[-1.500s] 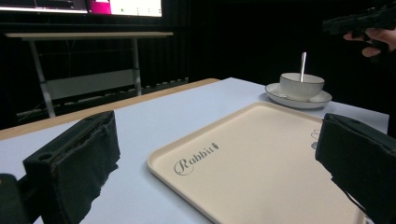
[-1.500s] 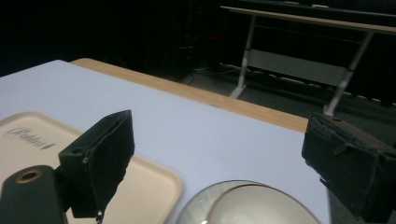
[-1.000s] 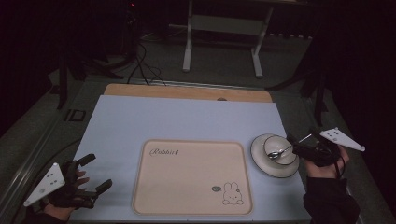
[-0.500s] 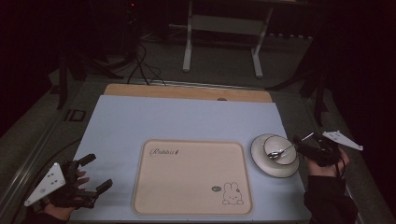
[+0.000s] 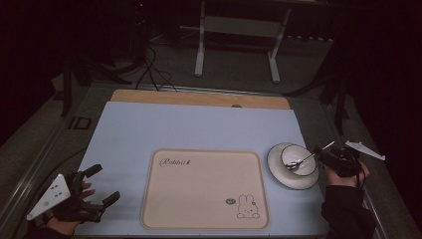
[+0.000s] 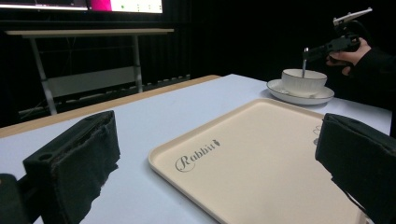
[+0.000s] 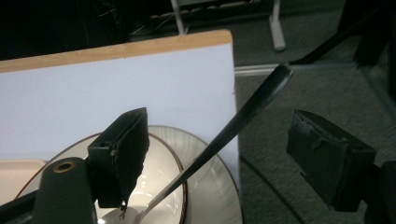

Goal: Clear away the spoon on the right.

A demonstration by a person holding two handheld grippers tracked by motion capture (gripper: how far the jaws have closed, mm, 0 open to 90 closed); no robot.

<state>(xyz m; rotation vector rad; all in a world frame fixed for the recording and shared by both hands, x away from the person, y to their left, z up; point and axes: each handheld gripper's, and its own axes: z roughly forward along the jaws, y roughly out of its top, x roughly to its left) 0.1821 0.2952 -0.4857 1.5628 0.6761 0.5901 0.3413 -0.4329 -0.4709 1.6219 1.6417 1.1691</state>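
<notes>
A white bowl (image 5: 293, 149) stands on a white saucer (image 5: 278, 172) at the table's right. A metal spoon (image 5: 304, 160) leans in the bowl, its handle slanting up to the right. My right gripper (image 5: 323, 153) sits at that handle. In the right gripper view the spoon handle (image 7: 243, 116) rises between the two black pads (image 7: 128, 149) of my right gripper (image 7: 219, 135). The jaws have just been closing, with gaps still on both sides, so it is open. My left gripper (image 5: 106, 183) rests at the front left corner, open and holding nothing (image 6: 219, 154).
A beige tray (image 5: 204, 189) printed with a rabbit lies in the middle of the pale blue mat (image 5: 199, 129). The table's right edge runs just past the saucer, with dark floor beyond. A wooden strip (image 5: 199, 98) borders the far edge.
My right gripper has sunk a little and drawn in around the spoon handle. The left gripper has kept still.
</notes>
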